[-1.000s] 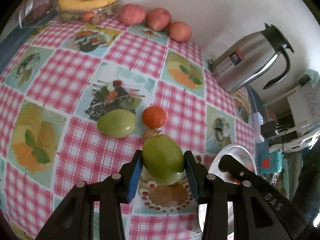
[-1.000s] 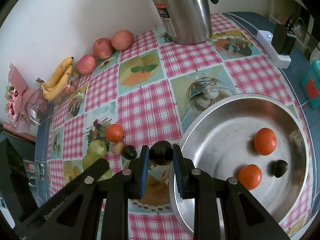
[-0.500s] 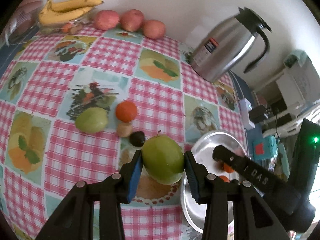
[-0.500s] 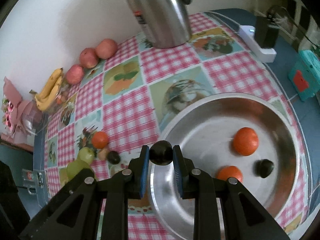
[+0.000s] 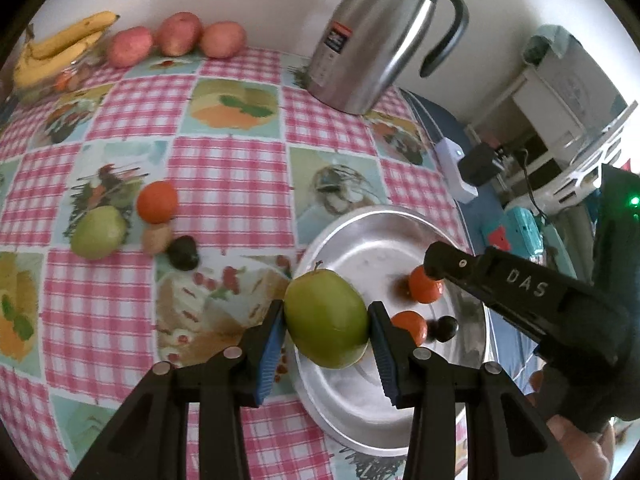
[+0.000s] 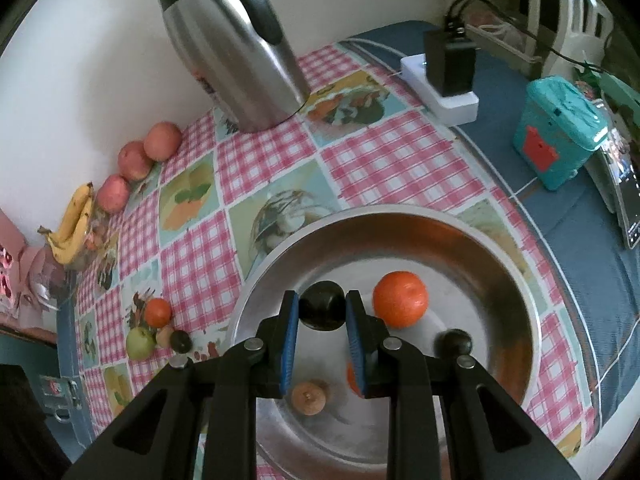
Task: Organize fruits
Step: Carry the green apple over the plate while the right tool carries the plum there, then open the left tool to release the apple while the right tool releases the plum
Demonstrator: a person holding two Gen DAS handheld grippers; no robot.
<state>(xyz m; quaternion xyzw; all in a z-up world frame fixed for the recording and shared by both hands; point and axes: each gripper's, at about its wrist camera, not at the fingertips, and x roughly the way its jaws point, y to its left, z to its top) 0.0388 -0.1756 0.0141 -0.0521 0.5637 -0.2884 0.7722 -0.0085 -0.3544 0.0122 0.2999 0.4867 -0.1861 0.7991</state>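
Now, both carried fruits have been brought from the tabletop (image 5: 224,168) to above the steel bowl (image 6: 500,264). Green apple (image 5: 326,318): clamped in left claw (image 5: 326,326), at the rim. Dark plum (image 6: 322,311): clenched in right claw (image 6: 322,332), over the bowl. Release is judged next.
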